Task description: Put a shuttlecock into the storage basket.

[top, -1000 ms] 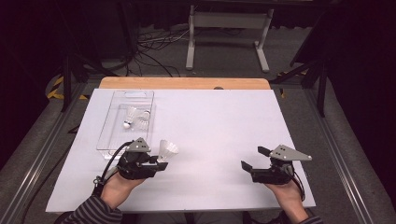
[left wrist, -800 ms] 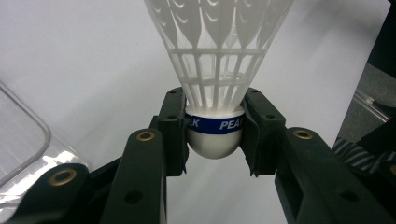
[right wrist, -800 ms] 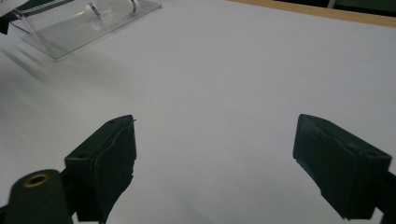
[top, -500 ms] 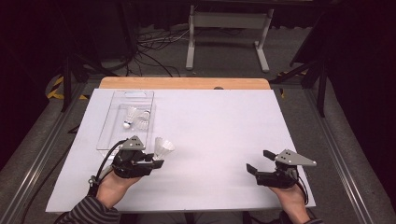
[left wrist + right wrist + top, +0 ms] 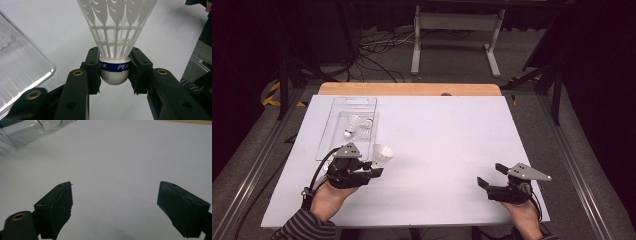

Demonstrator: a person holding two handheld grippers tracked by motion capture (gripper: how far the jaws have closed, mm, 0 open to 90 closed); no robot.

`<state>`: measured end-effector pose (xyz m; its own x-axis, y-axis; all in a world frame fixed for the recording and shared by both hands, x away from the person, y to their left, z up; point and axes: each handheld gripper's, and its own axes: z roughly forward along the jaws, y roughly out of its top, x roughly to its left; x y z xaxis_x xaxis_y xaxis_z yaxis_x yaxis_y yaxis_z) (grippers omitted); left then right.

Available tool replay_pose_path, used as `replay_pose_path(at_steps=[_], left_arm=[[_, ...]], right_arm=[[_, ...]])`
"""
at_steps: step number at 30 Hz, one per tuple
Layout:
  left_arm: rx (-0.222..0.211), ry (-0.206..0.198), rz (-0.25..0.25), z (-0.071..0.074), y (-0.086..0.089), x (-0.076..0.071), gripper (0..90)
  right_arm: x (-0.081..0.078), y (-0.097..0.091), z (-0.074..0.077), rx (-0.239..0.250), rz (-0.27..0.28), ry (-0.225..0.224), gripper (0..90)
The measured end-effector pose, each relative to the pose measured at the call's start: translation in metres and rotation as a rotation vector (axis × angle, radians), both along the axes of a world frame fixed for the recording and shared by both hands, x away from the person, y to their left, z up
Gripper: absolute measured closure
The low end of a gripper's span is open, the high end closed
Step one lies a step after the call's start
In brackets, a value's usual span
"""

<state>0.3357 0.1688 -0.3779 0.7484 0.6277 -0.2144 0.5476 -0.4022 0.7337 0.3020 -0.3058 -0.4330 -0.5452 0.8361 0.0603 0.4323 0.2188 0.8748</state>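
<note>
A white plastic shuttlecock [image 5: 382, 155] with a blue band round its cork is held in my left gripper [image 5: 375, 169] over the near left of the white table. In the left gripper view the jaws pinch the cork from both sides, my left gripper [image 5: 115, 58] shut on the shuttlecock [image 5: 116, 25], skirt pointing away. My right gripper [image 5: 490, 175] hovers low at the near right, jaws wide apart. In the right gripper view my right gripper [image 5: 115, 195] has just bare white tabletop between its pads.
A clear plastic tray [image 5: 328, 140] lies at the far left of the table, with two more shuttlecocks [image 5: 353, 122] inside. Its corner [image 5: 37, 67] shows beside the left jaw, and it appears far off [image 5: 27, 132] in the right gripper view. A wooden strip [image 5: 412, 89] borders the table's far edge.
My right gripper has sunk a little toward the table near its front edge. The left gripper with the shuttlecock has hardly shifted.
</note>
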Motion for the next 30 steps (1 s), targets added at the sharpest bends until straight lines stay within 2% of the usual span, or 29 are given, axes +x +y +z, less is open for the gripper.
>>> replay_pose_path(at_steps=[7,12,22,30], left_arm=[[-0.019,0.01,0.037,0.005,0.012,0.003,65.1],[-0.032,0.013,0.058,0.011,0.018,0.007,65.1],[-0.019,0.008,0.101,0.018,0.028,0.02,65.1],[-0.012,0.031,0.134,0.019,0.037,0.031,65.1]], right_arm=[[-0.001,0.004,-0.001,-0.025,0.012,-0.015,13.4],[0.0,0.003,-0.002,-0.018,0.004,-0.023,13.4],[0.003,0.003,-0.002,-0.016,-0.006,-0.032,13.4],[0.003,0.004,-0.002,-0.017,-0.007,-0.033,13.4]])
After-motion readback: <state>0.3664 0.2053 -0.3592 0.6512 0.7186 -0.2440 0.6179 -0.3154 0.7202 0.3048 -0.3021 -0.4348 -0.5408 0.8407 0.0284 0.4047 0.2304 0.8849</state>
